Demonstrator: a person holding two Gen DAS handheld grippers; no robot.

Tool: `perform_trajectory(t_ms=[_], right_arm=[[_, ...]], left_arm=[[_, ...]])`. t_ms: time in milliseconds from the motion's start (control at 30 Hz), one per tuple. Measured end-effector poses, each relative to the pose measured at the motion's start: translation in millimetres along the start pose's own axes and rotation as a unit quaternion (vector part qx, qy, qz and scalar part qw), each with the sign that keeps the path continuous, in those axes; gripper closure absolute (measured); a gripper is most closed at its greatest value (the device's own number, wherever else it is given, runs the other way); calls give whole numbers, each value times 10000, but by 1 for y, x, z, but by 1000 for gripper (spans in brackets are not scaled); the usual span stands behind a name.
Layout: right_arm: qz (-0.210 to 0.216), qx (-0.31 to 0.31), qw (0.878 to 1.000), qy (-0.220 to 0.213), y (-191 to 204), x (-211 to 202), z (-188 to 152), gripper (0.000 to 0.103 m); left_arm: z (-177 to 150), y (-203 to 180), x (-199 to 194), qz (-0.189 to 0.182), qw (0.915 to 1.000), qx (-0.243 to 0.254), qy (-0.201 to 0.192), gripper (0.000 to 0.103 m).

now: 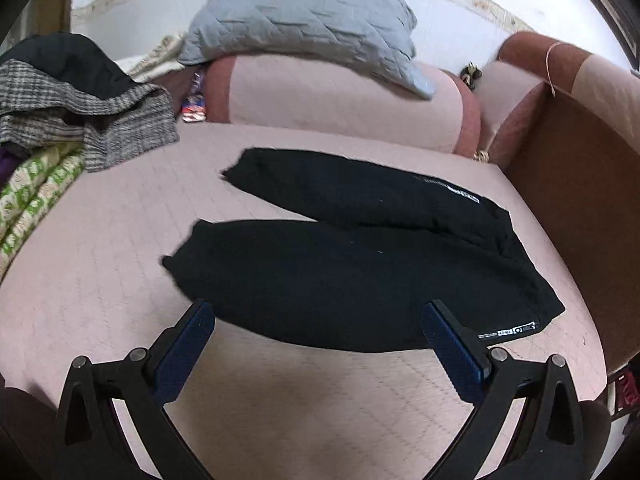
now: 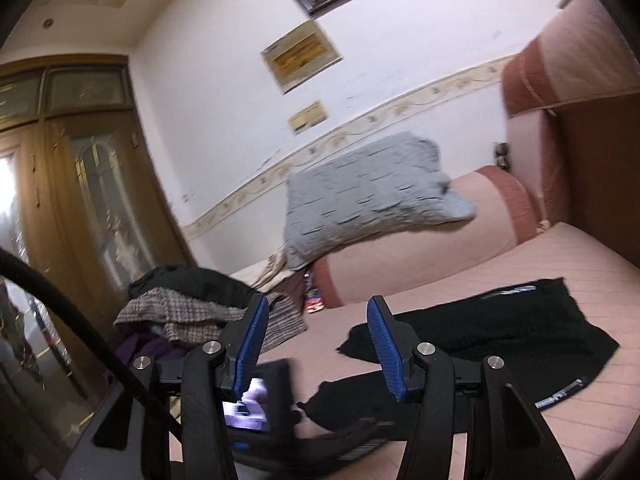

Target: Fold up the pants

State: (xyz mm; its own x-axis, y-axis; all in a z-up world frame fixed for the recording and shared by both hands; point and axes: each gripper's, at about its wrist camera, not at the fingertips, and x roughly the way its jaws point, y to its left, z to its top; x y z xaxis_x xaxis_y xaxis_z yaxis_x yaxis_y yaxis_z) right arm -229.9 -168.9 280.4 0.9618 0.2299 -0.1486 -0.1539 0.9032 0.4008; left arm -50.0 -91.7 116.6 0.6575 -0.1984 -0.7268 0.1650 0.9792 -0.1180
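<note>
While the black pants lie flat on the pink bed with both legs spread apart, the left tongs hover above them spread and empty, and the right tongs are spread too, holding nothing.

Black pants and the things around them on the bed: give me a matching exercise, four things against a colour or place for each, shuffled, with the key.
Things:
1. pants
2. pillow
3. bolster
4. checked garment

Descriptions:
A. grey quilted, lying on top of the bolster
B. pink with reddish ends, along the wall
C. black, spread flat with the legs apart
D. grey and white, on the clothes heap at the left

Pairs: 1-C, 2-A, 3-B, 4-D
</note>
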Motion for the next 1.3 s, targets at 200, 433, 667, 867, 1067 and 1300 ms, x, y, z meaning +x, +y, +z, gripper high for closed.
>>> perform_trajectory(t_ms=[200,433,667,867,1067,1300], right_arm=[[103,-383,9992,1,20,31,-6,38],[408,543,9940,853,-4,78,-8,38],[-1043,21,9890,1051,-58,84,-10,25],[-2374,-69,9544,1806,-127,85,-27,22],[-2635,152,9402,2151,-168,81,-47,22],[-2533,86,9404,2267,-168,94,-60,22]], left_arm=[[-5,-21,23,-114,9993,100,352,0],[-11,-23,41,-254,9984,63,500,0],[-9,8,41,-135,9991,-57,390,0],[1,12,30,-20,9999,96,87,0],[7,7,22,20,9993,362,-65,0],[6,8,27,72,9988,468,86,0]])
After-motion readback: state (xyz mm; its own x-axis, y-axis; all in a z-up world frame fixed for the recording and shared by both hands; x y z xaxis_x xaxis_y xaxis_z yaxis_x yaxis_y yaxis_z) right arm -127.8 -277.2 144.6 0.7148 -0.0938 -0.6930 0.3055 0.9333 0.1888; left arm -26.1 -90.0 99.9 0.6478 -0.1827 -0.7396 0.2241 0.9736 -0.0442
